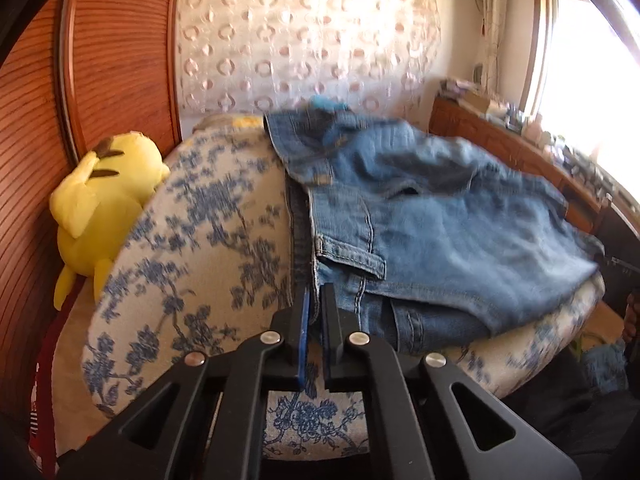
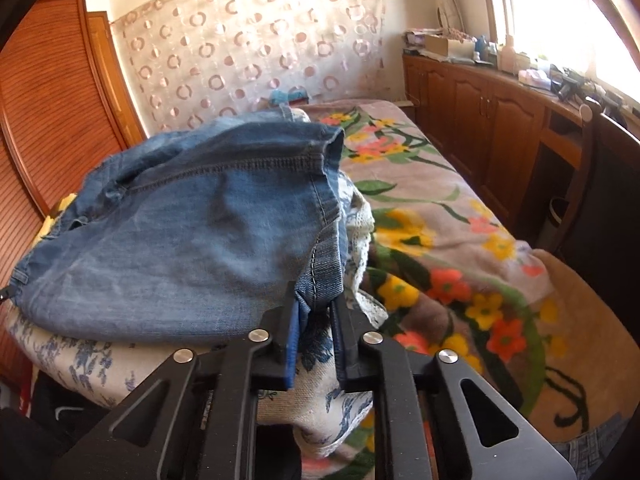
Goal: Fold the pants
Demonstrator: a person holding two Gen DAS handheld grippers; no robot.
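Observation:
Blue denim pants (image 1: 440, 208) lie bunched in a folded heap on a white cushion with blue flowers (image 1: 208, 240). My left gripper (image 1: 317, 296) is at the heap's near left edge, and its jaws are shut on a seamed hem of the denim. In the right wrist view the pants (image 2: 180, 240) fill the left half. My right gripper (image 2: 314, 308) is at their near right corner, its jaws closed on a stitched denim fold. The flowered cushion (image 2: 316, 396) shows beneath and between the fingers.
A yellow plush toy (image 1: 104, 196) lies left of the cushion against a wooden slatted wardrobe (image 1: 120, 60). A bed with a flowered blanket (image 2: 440, 248) stretches away on the right. Beyond it, wooden cabinets (image 2: 480, 120) under a window carry clutter.

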